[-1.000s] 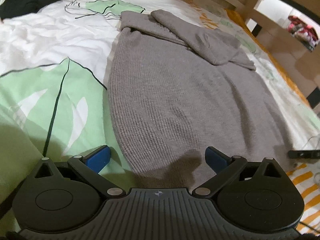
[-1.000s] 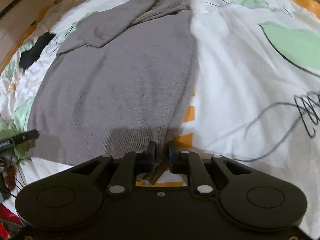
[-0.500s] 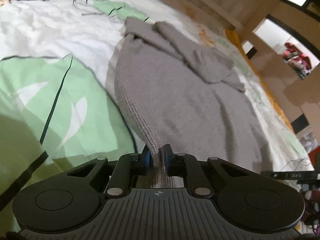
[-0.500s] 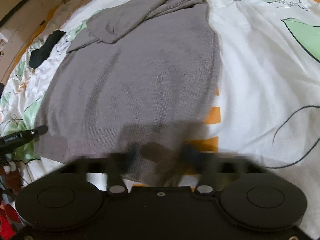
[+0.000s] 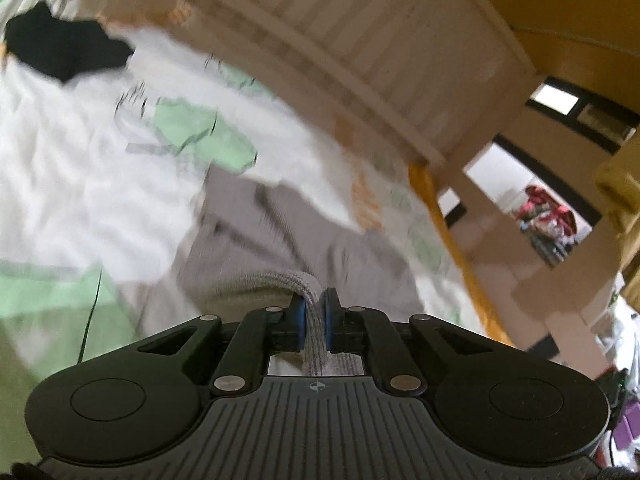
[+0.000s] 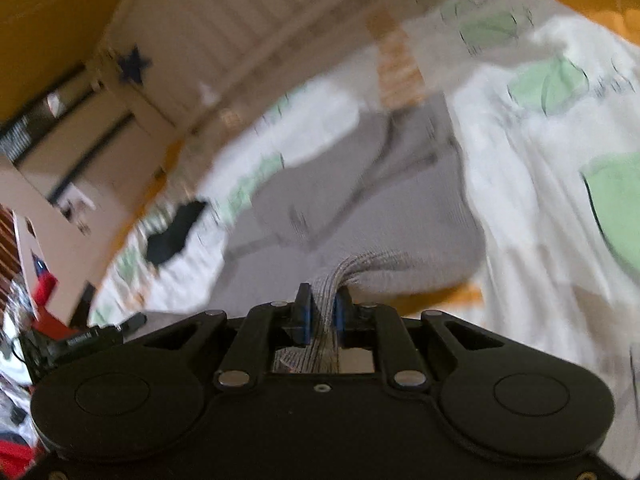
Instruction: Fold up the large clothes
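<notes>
Left tool (image 5: pixel 313 312): blue pads pressed together on a ribbed fold of the grey knit sweater (image 5: pixel 248 236), at its near hem. Right tool (image 6: pixel 320 312): likewise pinching the same hem at the other corner; a bunched ridge of knit stands up between its pads.

Sweater lies spread on the bed (image 5: pixel 80 168), body running away from the tools toward the headboard (image 5: pixel 360 28), sleeves crossed over the far end. Both views smeared by motion; detail of the far end is poor.

Handling, as a judgement: thick, soft knit, heavy for cloth, no stiffness. It will sag between the two grips and stretch under its own weight. Ribbed surface should hold well in the pads, little risk of slipping. The hem corners are the sensible hold for carrying the bottom edge over the body; keep the corners level and apart so the fold line lands straight.

Surroundings: a black garment (image 5: pixel 60 48) sits on the bedsheet well off to the left, clear of the fold path. Wooden headboard beyond the collar end. Dark clutter at the bed's edge (image 6: pixel 80 338) beside the right tool, nature unclear. Nothing lies on the sweater itself.
</notes>
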### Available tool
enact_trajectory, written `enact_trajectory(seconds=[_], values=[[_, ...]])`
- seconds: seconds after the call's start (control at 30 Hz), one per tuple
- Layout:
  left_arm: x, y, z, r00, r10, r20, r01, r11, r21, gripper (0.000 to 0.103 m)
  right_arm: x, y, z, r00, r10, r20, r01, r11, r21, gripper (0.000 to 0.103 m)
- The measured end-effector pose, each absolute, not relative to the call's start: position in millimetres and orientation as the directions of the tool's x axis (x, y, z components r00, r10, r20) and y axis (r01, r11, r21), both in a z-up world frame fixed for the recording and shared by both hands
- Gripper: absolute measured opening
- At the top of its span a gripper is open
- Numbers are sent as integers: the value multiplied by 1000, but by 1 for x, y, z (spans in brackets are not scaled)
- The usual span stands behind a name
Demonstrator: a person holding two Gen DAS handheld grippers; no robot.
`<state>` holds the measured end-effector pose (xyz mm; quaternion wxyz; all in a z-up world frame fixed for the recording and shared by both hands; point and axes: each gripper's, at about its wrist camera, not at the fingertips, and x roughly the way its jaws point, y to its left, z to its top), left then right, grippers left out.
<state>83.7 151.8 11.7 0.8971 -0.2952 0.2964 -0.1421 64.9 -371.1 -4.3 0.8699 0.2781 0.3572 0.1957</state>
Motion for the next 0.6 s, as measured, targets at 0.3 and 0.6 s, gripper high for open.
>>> enact_trajectory(seconds=[0.3, 0.6], values=[[173, 152, 40, 836, -400, -376, 109, 792, -601, 8, 158, -373, 20, 748, 516, -417, -150, 745, 650, 19], [263, 137, 3, 831, -356, -427, 79, 835, -544, 8, 259, -375, -2, 757, 455, -469, -90, 784, 615, 19]])
